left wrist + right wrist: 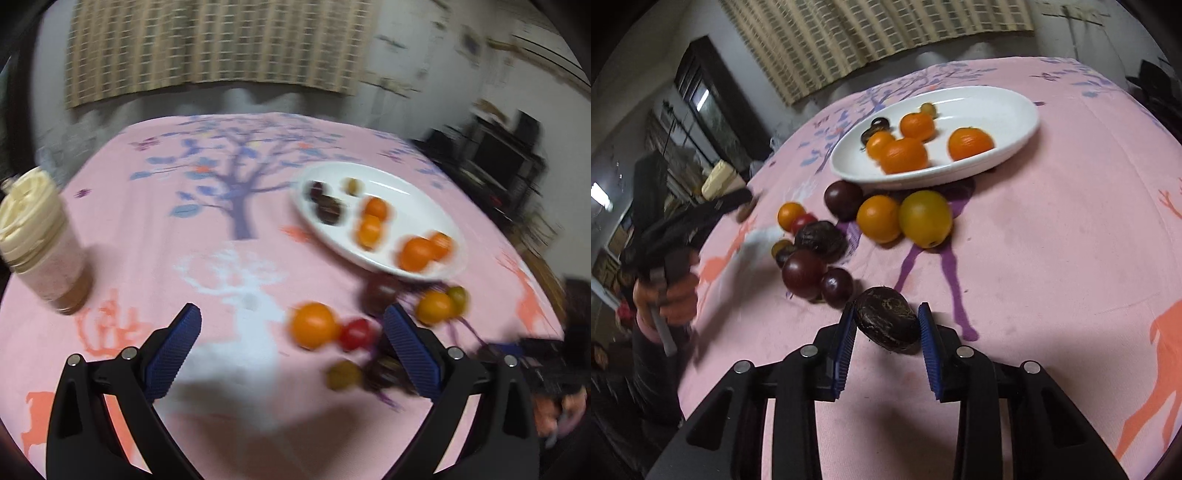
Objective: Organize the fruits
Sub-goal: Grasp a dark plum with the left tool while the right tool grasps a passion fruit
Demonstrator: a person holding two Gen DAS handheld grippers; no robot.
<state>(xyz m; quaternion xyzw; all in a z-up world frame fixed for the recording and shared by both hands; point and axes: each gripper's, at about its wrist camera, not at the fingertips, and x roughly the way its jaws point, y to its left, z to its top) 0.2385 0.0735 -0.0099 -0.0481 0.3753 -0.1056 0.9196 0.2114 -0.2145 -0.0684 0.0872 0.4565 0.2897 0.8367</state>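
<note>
A white oval plate (1008, 110) holds several oranges, dark fruits and a small green one; it also shows in the left wrist view (402, 184). Loose fruit lies in front of it: an orange (878, 218), a yellow-green fruit (925, 218), dark plums (803, 272) and a wrinkled dark fruit (820, 240). My right gripper (888, 317) is shut on a dark wrinkled passion fruit (888, 319) just above the cloth. My left gripper (291, 325) is open and empty above the cloth, with an orange (314, 325) and a red fruit (356, 334) between its fingers' line of sight.
A pink tablecloth (1071, 240) with deer and tree prints covers the round table. A jar with a cream lid (37, 236) stands at the table's left. The left hand and its gripper (676, 266) show at the left of the right wrist view.
</note>
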